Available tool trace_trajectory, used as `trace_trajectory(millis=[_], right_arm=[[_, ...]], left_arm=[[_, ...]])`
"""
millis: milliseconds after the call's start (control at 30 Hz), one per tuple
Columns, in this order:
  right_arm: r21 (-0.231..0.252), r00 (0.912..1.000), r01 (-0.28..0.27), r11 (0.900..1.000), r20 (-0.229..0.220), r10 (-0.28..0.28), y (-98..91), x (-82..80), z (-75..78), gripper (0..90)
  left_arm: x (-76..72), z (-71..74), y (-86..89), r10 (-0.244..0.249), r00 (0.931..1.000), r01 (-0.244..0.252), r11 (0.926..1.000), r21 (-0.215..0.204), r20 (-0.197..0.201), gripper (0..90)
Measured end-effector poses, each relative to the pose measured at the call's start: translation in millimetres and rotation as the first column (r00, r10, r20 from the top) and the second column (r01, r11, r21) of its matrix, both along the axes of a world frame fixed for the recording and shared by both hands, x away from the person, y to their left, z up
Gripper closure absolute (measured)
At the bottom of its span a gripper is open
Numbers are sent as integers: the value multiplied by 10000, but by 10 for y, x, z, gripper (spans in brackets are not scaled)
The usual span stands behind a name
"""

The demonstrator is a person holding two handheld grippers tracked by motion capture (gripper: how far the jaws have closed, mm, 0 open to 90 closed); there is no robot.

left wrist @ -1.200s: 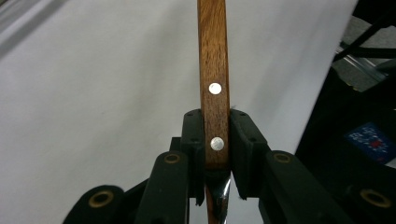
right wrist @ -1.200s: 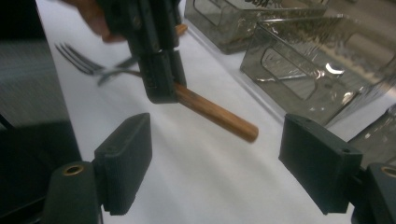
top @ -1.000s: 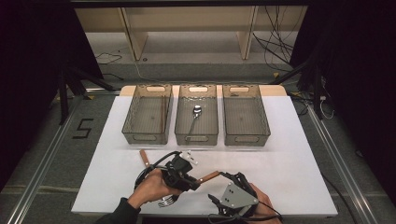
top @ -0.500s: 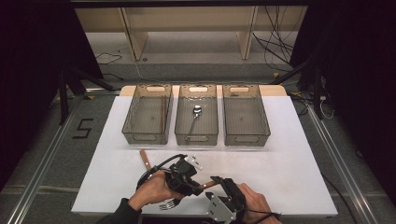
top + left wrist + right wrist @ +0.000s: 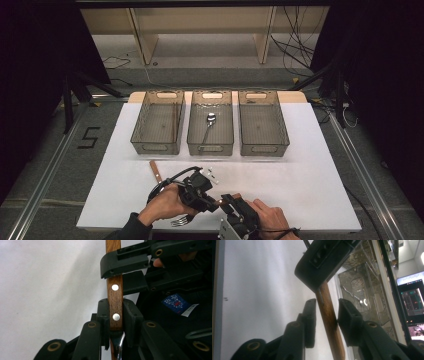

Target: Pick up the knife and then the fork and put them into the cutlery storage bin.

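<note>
Handover at the table's (image 5: 310, 165) near edge | my left gripper (image 5: 115, 315) pinches the fork's (image 5: 115, 293) wooden handle, tines hanging toward me | my right gripper (image 5: 325, 312) has just been closing around the handle's free end, one pad touching, a gap beside the other | my hands hide the joint from above; trays (image 5: 210, 145) wait beyond.

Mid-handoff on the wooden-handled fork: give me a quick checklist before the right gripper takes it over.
1. Left gripper clamped on the wooden-handled fork: ok, pads press the handle at the lower rivet.
2. Right gripper straddling the handle: ok; its jaws have just been closing around it.
3. Right pads squeezing both sides: not ok, a gap shows on one side.
4. Fork tines clear of the white table: cannot tell.
5. Three clear plastic bins reachable: ok; the middle one holds a metal spoon.
</note>
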State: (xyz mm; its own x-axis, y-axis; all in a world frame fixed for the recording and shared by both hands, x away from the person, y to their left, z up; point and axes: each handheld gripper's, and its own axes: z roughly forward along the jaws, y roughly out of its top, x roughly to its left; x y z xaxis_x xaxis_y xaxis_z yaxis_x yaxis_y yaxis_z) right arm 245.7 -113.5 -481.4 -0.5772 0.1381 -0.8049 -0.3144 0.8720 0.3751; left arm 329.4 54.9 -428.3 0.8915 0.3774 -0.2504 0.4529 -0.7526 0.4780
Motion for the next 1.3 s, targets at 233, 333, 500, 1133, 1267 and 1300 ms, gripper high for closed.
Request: trace_trajectory(millis=[233,333,500,1133,1267,1300], right_arm=[[-671,9970,-311,9973,691,357,10,-44,-44,768],[-896,9937,-395,9952,1007,485,13,-57,-58,784],[-966,9916,-507,9940,1134,616,11,-72,-57,808],[-591,9991,-141,9981,385,164,-122,19,26,809],[-390,9996,-46,9992,276,57,-153,29,54,809],[-275,9999,63,9996,149,-59,-165,27,59,809]], left_arm=[[-1,-4,1,-31,9999,31,10000,7,-138,768],[4,-1,8,-21,9999,21,10000,-33,-172,765],[10,24,38,128,9997,-134,9996,-264,-218,745],[263,385,800,3597,9259,-3248,9142,-2424,1159,335],[326,380,1017,4561,8780,-4180,8784,-2318,1449,309],[341,372,1071,4785,8654,-4410,8683,-2271,1489,303]])
